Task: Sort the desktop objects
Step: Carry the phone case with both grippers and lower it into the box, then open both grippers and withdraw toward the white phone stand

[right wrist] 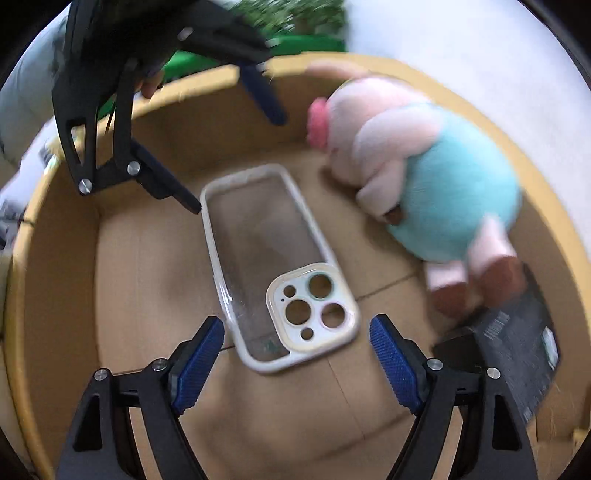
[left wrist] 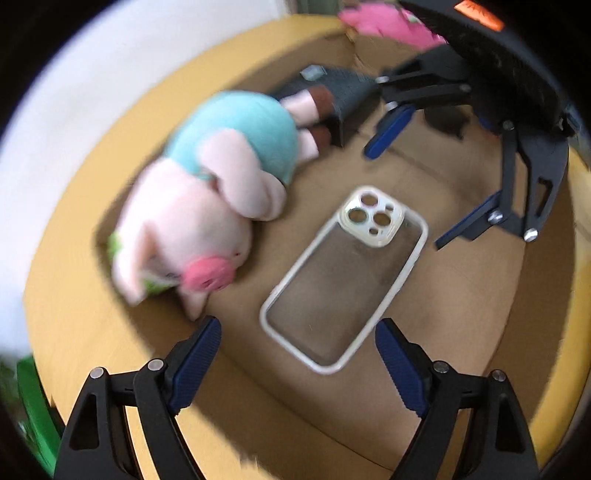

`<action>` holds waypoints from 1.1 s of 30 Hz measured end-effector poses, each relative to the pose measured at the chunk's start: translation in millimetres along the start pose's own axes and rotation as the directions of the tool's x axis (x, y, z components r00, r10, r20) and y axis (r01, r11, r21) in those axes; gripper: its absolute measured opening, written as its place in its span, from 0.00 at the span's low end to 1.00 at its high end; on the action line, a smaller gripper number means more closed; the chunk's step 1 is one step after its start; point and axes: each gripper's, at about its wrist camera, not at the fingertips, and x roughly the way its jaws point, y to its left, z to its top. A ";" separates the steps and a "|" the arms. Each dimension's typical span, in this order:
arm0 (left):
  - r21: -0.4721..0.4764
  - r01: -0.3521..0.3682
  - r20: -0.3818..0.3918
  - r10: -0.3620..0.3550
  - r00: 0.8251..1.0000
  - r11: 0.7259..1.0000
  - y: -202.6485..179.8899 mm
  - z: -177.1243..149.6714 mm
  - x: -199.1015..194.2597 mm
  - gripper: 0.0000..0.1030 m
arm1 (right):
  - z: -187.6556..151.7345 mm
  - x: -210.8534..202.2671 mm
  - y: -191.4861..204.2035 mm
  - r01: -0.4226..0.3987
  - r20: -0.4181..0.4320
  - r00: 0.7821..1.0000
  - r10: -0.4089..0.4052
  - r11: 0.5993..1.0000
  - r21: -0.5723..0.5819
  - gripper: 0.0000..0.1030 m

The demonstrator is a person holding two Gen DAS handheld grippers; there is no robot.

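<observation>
A clear phone case point(left wrist: 343, 277) with a white rim lies flat on the floor of a cardboard box point(left wrist: 480, 332). A pink pig plush point(left wrist: 207, 199) in a light blue shirt lies beside it, its feet on a black box point(left wrist: 340, 96). My left gripper point(left wrist: 299, 362) is open and empty, just above the case's near end. The right gripper point(left wrist: 402, 192) hangs open over the case's camera end. In the right wrist view the case point(right wrist: 266, 258) lies in front of my open right gripper point(right wrist: 297, 358), the plush point(right wrist: 424, 177) to the right, the left gripper point(right wrist: 236, 162) open opposite.
The cardboard box wall point(right wrist: 55, 277) rings the scene. The black box point(right wrist: 517, 347) lies at the right in the right wrist view. A green item point(right wrist: 295, 44) and a white surface point(left wrist: 74, 92) lie outside the box. A pink object point(left wrist: 388, 22) shows at the far rim.
</observation>
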 end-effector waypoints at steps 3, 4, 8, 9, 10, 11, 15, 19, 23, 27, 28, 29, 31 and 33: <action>-0.082 -0.030 0.123 0.040 0.992 0.996 -10.0 -12.3 -42.8 0.84 | -5.5 -50.4 -0.9 0.037 0.100 0.994 -0.049 0.992 0.124 0.96; -0.129 -0.036 0.183 0.059 0.981 0.991 -16.4 -19.0 -64.6 0.84 | -8.7 -69.5 0.7 0.059 0.130 0.988 -0.083 0.982 0.178 0.98; -0.286 -0.006 0.326 0.103 0.940 0.958 -33.7 -33.9 -118.8 0.84 | -36.6 -144.3 28.5 0.161 0.221 0.938 -0.267 0.900 0.405 1.00; -0.328 0.002 0.355 0.121 0.927 0.945 -35.9 -35.0 -130.4 0.84 | -37.1 -151.0 27.5 0.179 0.229 0.925 -0.302 0.881 0.437 1.00; -0.363 0.016 0.385 0.134 0.913 0.932 -47.4 -34.2 -139.2 0.84 | -40.1 -161.6 30.5 0.207 0.232 0.907 -0.351 0.853 0.479 1.00; -0.389 0.028 0.409 0.146 0.901 0.921 -52.9 -31.0 -143.6 0.84 | -47.3 -169.5 37.4 0.235 0.231 0.885 -0.404 0.816 0.528 1.00; -0.487 0.037 0.484 0.234 0.843 0.872 -96.3 -37.8 -156.6 0.85 | -81.1 -188.0 69.3 0.287 0.205 0.811 -0.548 0.677 0.678 1.00; -0.543 0.034 0.475 0.274 0.836 0.839 -128.6 -39.0 -165.4 0.85 | -100.0 -198.6 99.7 0.356 0.150 0.763 -0.629 0.602 0.715 1.00; -0.578 0.064 0.489 0.282 0.825 0.814 -148.5 -40.4 -163.3 0.84 | -109.0 -205.7 124.6 0.395 0.125 0.742 -0.658 0.581 0.712 1.00; -0.615 0.059 0.471 0.306 0.827 0.787 -159.2 -45.0 -158.6 0.84 | -113.4 -207.1 143.0 0.407 0.120 0.737 -0.665 0.579 0.706 1.00; -0.618 0.049 0.459 0.310 0.833 0.784 -162.0 -46.9 -157.1 0.84 | -113.7 -207.8 146.5 0.411 0.119 0.735 -0.668 0.578 0.704 1.00; -0.621 0.043 0.451 0.312 0.836 0.782 -163.0 -48.7 -155.9 0.84 | -114.7 -207.5 148.7 0.413 0.120 0.733 -0.669 0.579 0.703 1.00; -0.628 0.035 0.438 0.317 0.841 0.777 -165.2 -53.2 -154.3 0.84 | -115.9 -208.6 154.7 0.413 0.123 0.730 -0.672 0.578 0.704 1.00; -0.635 0.033 0.435 0.323 0.841 0.772 -166.1 -59.4 -154.1 0.84 | -116.2 -209.1 159.5 0.414 0.123 0.727 -0.676 0.574 0.707 1.00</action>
